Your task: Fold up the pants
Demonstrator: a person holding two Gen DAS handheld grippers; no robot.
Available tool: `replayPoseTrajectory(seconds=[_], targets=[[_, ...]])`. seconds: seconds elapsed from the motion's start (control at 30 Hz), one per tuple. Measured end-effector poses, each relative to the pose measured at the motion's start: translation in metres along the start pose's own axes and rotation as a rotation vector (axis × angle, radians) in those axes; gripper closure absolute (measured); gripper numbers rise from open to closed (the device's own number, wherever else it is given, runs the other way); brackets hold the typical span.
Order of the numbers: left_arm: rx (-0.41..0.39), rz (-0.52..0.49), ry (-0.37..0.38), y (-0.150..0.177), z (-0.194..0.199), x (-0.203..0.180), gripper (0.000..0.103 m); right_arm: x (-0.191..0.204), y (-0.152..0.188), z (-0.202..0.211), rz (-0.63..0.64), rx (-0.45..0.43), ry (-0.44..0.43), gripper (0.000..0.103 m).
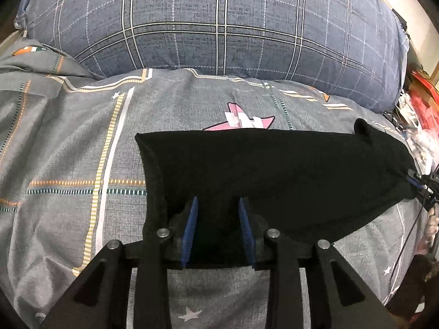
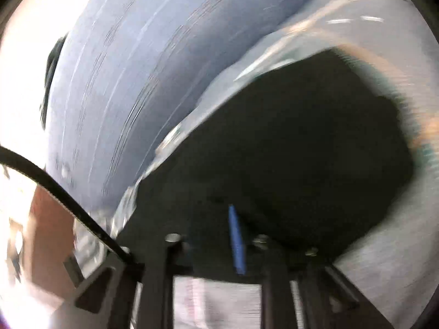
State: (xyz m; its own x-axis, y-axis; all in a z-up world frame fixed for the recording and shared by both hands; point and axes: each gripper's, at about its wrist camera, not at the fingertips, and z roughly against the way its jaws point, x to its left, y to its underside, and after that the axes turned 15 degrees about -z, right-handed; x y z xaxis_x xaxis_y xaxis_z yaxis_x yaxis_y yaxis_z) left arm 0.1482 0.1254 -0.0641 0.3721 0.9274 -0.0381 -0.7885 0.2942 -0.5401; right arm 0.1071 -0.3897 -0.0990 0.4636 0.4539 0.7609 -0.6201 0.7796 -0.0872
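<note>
One view alone, left wrist, shows pants [image 1: 274,178] sharply.

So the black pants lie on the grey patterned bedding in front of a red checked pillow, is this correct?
Not quite. The pillow is blue-grey with a checked pattern, not red; the left wrist view shows it plainly. The rest holds: the black pants lie on the grey patterned bedding in front of it.

Black pants [image 1: 274,170], seemingly folded, on bedding
</note>
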Motion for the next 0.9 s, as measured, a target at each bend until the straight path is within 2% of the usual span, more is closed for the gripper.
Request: replayPoseTrajectory(seconds=[0.03, 0.07, 0.1, 0.13, 0.17, 0.2, 0.23, 0.27, 0.3, 0.37, 0.47, 0.6, 0.73, 0.83, 0.9], targets=[[-0.001, 0.002, -0.001, 0.0, 0.0, -0.001, 0.071, -0.013, -0.011, 0.009, -0.047, -0.014, -0.012, 0.103], [0.0, 0.01, 0.002, -0.001, 0.001, 0.0, 0.071, -0.018, -0.014, 0.016, -0.064, -0.029, -0.016, 0.102], [0.002, 0.023, 0.011, -0.002, 0.003, 0.001, 0.071, -0.017, -0.017, 0.028, -0.061, -0.085, 0.036, 0.097], [0.001, 0.048, 0.026, -0.001, 0.007, 0.005, 0.071, -0.012, -0.016, 0.036, -0.033, -0.12, 0.08, 0.086], [-0.009, 0.081, 0.04, 0.001, 0.013, 0.009, 0.071, -0.005, -0.012, 0.042, -0.001, -0.133, 0.084, 0.07], [-0.027, 0.112, 0.053, 0.004, 0.021, 0.013, 0.071, 0.003, -0.007, 0.049, 0.019, -0.137, 0.071, 0.061], [-0.049, 0.143, 0.056, 0.008, 0.03, 0.018, 0.071, 0.011, -0.001, 0.054, 0.039, -0.148, 0.07, 0.047], [-0.066, 0.171, 0.052, 0.013, 0.039, 0.023, 0.071, 0.024, 0.01, 0.063, 0.093, -0.174, 0.074, 0.042], [-0.082, 0.206, 0.049, 0.02, 0.047, 0.029, 0.071, 0.033, 0.018, 0.068, 0.137, -0.192, 0.072, 0.041], [-0.107, 0.31, 0.05, 0.039, 0.062, 0.045, 0.069, 0.047, 0.03, 0.078, 0.214, -0.203, 0.044, 0.028], [-0.119, 0.433, 0.057, 0.064, 0.071, 0.064, 0.062, 0.07, 0.049, 0.069, 0.239, -0.14, -0.019, 0.027], [-0.102, 0.503, 0.046, 0.085, 0.072, 0.072, 0.061, 0.107, 0.075, 0.029, 0.289, -0.007, -0.023, 0.027], [-0.137, 0.48, -0.006, 0.098, 0.082, 0.056, 0.058, 0.147, 0.113, -0.008, 0.369, 0.097, -0.013, 0.027], [-0.159, 0.444, -0.075, 0.104, 0.087, 0.042, 0.05, 0.178, 0.159, -0.037, 0.463, 0.178, 0.014, 0.027], [-0.156, 0.435, -0.129, 0.109, 0.088, 0.037, 0.045, 0.194, 0.181, -0.055, 0.512, 0.202, 0.038, 0.029]])
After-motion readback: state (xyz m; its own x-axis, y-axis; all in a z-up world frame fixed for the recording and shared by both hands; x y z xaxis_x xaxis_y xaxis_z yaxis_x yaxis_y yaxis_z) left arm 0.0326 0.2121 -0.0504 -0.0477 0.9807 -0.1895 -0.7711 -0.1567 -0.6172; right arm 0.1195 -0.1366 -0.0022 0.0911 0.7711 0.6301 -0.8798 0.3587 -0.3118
